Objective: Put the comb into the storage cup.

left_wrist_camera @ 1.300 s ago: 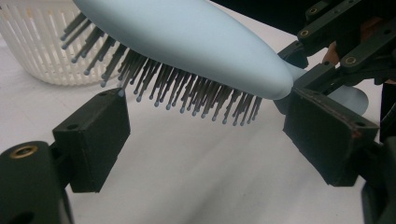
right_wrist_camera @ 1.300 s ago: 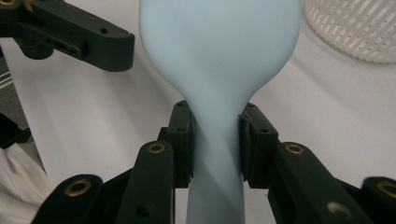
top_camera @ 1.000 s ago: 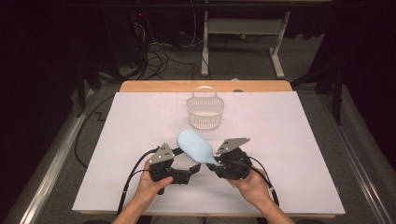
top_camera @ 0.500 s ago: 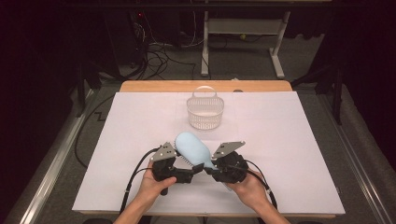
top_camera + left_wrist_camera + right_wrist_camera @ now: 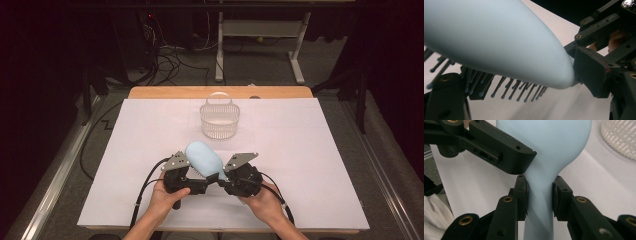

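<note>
Right gripper (image 5: 226,176) clamps the handle of the pale blue hairbrush (image 5: 202,157), held above the near-centre of the white table (image 5: 320,165). Left gripper (image 5: 196,176), jaws just closing, straddles the brush head; contact unclear. Basket (image 5: 218,119) sits farther off, open surface either side.

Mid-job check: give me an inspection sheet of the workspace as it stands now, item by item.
Surface: white sheet over a wooden table, flat.
Job's things: light blue hairbrush, bristles down, held above the sheet; white slatted basket stands beyond it.
Clutter: nothing seen.
Grippers: right gripper is clamped on the brush's neck; left gripper has just been closing around the brush head, one jaw among the bristles; whether its pads press, I cannot tell.
Cables: black gripper cables trail toward the near edge.
Surroundings: dark floor, cable tangle, white stand legs behind.
</note>
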{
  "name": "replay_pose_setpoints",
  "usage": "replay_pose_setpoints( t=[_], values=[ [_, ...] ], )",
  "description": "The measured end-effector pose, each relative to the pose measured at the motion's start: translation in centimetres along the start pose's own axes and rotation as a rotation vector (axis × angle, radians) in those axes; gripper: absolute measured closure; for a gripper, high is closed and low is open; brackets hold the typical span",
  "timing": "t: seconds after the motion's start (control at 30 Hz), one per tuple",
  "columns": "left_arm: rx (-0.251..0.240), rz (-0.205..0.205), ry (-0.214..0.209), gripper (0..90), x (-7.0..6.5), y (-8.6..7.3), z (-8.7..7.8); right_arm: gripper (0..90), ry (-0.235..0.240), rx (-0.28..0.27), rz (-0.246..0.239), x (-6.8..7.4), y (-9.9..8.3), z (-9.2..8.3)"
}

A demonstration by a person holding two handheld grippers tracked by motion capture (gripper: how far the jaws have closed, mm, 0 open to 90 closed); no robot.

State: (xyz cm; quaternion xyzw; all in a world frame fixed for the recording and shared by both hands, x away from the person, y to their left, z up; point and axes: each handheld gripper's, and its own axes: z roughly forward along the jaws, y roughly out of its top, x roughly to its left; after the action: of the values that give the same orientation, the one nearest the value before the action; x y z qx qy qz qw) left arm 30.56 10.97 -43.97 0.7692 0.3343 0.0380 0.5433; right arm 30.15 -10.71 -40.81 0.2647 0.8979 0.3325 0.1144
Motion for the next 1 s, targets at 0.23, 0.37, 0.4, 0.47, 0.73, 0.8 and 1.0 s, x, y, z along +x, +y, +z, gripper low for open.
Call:
replay_pose_setpoints(
  t=[0.23, 0.37, 0.4, 0.47, 0.73, 0.8, 1.0],
  values=[
    [0.046, 0.010, 0.011, 24.0, 0.0, 0.4, -0.2, 70.2, -0.021, 0.009, -0.019, 0.3, 0.3, 0.2],
    [0.038, -0.012, -0.002, 25.9, 0.1, 0.6, -0.6, 70.2, -0.026, 0.003, -0.024, 0.4, 0.5, 0.0],
    [0.034, -0.020, -0.006, 26.5, 0.1, 0.6, -0.7, 70.2, -0.026, 0.001, -0.026, 0.4, 0.6, 0.0],
    [0.027, -0.034, -0.013, 28.3, 0.2, 0.7, -0.9, 70.2, -0.026, -0.003, -0.029, 0.4, 0.7, 0.1],
    [-0.031, -0.074, -0.046, 40.5, 0.3, 1.0, -1.8, 70.1, -0.023, 0.001, -0.038, 0.6, 0.8, 0.4],
    [-0.037, -0.074, -0.049, 42.7, 0.3, 1.0, -1.9, 70.1, -0.025, 0.001, -0.046, 0.6, 0.8, 0.5],
    [-0.063, -0.102, -0.082, 47.4, 0.3, 1.2, -2.3, 70.1, -0.016, -0.002, -0.042, 0.7, 0.9, 0.5]
  ],
)
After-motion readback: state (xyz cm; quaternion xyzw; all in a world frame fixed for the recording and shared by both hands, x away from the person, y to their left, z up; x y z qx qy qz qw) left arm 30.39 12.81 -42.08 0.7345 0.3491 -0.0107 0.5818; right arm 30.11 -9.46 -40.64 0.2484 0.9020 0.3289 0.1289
